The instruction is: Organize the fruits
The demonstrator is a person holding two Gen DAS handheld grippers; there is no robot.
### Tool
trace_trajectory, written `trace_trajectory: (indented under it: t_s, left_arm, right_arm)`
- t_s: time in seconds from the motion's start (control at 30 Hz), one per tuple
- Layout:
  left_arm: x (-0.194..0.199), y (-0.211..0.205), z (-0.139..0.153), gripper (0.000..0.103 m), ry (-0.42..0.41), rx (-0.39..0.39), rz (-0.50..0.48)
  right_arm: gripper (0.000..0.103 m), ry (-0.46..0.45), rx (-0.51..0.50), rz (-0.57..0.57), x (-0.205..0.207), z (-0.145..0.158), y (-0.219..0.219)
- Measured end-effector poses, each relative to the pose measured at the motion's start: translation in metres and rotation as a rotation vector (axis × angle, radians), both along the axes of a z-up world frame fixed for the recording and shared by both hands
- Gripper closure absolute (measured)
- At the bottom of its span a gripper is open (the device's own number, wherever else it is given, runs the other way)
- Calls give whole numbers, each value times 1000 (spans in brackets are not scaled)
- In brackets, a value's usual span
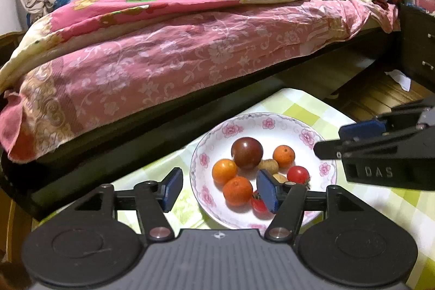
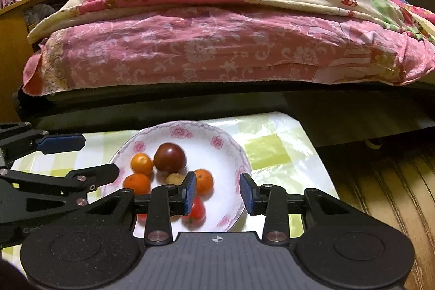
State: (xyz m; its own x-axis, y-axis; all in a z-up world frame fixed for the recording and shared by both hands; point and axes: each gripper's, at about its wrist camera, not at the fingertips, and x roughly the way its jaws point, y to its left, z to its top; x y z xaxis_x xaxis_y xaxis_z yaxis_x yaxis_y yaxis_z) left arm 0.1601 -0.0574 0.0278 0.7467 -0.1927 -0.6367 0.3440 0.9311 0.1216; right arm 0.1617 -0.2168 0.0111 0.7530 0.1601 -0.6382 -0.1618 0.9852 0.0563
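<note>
A white bowl with pink flowers (image 1: 196, 162) (image 2: 217, 162) stands on a table with a green checked cloth. In it lie a dark red tomato (image 1: 246, 152) (image 2: 170, 156), three oranges (image 1: 238, 190) (image 2: 141, 163), small brown fruits (image 1: 268, 165) and red cherry tomatoes (image 1: 298, 174) (image 2: 197, 209). My left gripper (image 1: 220, 190) hangs open over the bowl's left rim, with oranges seen between its pads but not pressed. My right gripper (image 2: 218, 193) is open over the bowl's right half with nothing between its pads. Each gripper shows at the edge of the other view.
A bed with pink flowered sheets (image 1: 190, 59) (image 2: 217, 50) runs right behind the table (image 1: 312, 105) (image 2: 266, 151). Wooden floor (image 2: 380, 195) lies to the right, and a dark nightstand (image 1: 418, 45) stands at the far right.
</note>
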Motion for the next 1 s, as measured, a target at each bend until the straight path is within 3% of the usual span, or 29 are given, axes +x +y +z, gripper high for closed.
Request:
trace_trajectory:
  t_s: [0.47,1.0]
  left_arm:
    - [-41,10,1,15,11,-33,73]
    - [-86,17,4,9,11,-30,132]
  right_arm:
    - [66,20,15,5,-52,6,16]
    - [65,30,43,-4,-98,11,23]
